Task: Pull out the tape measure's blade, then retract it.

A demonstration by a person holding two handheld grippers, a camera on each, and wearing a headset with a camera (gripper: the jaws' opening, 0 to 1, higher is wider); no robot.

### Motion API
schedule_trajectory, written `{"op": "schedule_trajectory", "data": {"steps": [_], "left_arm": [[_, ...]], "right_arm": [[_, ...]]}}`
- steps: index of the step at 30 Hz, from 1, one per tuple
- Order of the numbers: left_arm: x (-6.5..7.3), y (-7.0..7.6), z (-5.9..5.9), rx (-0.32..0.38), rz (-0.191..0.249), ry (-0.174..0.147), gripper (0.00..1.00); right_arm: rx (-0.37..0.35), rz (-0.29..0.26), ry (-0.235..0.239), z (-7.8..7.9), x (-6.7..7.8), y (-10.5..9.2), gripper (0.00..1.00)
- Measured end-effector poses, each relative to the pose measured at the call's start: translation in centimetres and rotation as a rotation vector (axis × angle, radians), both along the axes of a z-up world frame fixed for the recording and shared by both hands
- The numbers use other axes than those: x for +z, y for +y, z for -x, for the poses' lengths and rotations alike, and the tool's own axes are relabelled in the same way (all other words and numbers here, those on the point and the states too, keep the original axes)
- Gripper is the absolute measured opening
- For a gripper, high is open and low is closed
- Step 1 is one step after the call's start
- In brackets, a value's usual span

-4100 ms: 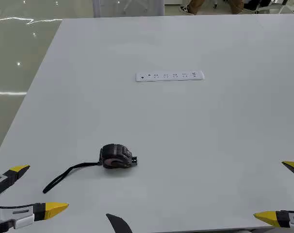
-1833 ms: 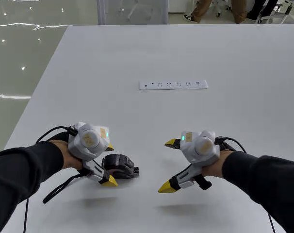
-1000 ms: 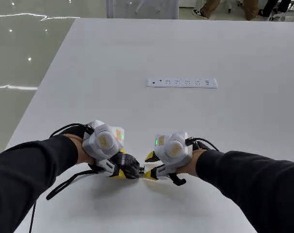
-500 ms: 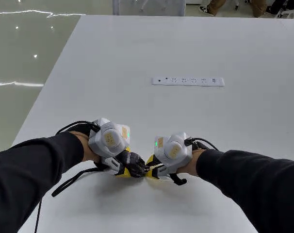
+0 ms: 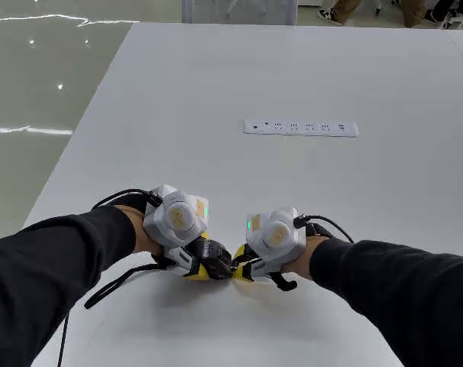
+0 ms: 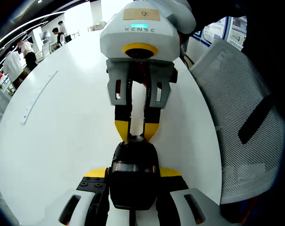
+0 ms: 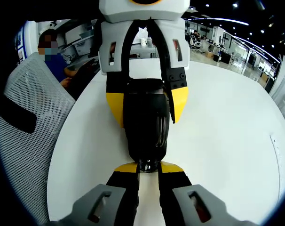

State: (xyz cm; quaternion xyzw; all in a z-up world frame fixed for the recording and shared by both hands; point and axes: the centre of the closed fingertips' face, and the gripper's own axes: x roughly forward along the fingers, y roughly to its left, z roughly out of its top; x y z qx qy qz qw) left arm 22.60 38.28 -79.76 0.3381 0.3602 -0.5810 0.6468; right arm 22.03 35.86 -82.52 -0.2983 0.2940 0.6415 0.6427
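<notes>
Near the front edge of a smooth, matte white table (image 5: 293,76): a tape measure (image 5: 214,260), black, with a rounded case and a ribbed, rubbery-looking shell. Clamped across its flanks by the left gripper (image 5: 203,269), with yellow wedge-shaped tips pressed to either side of the case and a glossy white plastic housing behind. Met nose to nose by the right gripper (image 5: 241,270), jaws drawn almost together and pinched on the small metal hook (image 7: 147,164), which sits right at the mouth of the case.

Trailing from the back of the case toward the table's left edge, a thin black strap (image 5: 109,287), limp and looped. Farther up the table, well apart from the rest, a long flat white power strip (image 5: 301,128) with a row of sockets. Beyond the left edge, a glossy floor (image 5: 33,92) streaked with reflected light. Beside the table in the gripper views, a grey mesh chair back (image 6: 241,117).

From the head view, tips and hook largely covered by the bulky housings and the hands. In the right gripper view, hook small and partly shadowed, so exact contact with the pads hard to judge. Any markings on the case too blurred to read. Black sleeves (image 5: 56,267) cut off at the bottom of the head view.
</notes>
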Motion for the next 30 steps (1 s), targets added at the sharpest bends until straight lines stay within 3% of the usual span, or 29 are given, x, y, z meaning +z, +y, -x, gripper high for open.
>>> {"op": "schedule_trajectory", "data": {"steps": [4,16,30], "left_arm": [[0.0,0.2,-0.1,-0.012,-0.003,-0.014,0.34],[0.0,0.2,-0.1,-0.026,0.0,-0.015,0.34],[0.0,0.2,0.0,-0.036,0.0,-0.024,0.34]], "right_arm": [[0.003,0.006,-0.031,-0.5,0.0,-0.1,0.11],[-0.017,0.005,0.001,-0.4,-0.1,-0.5,0.1],[-0.044,0.015,0.003,-0.2,-0.1,-1.7,0.11]]}}
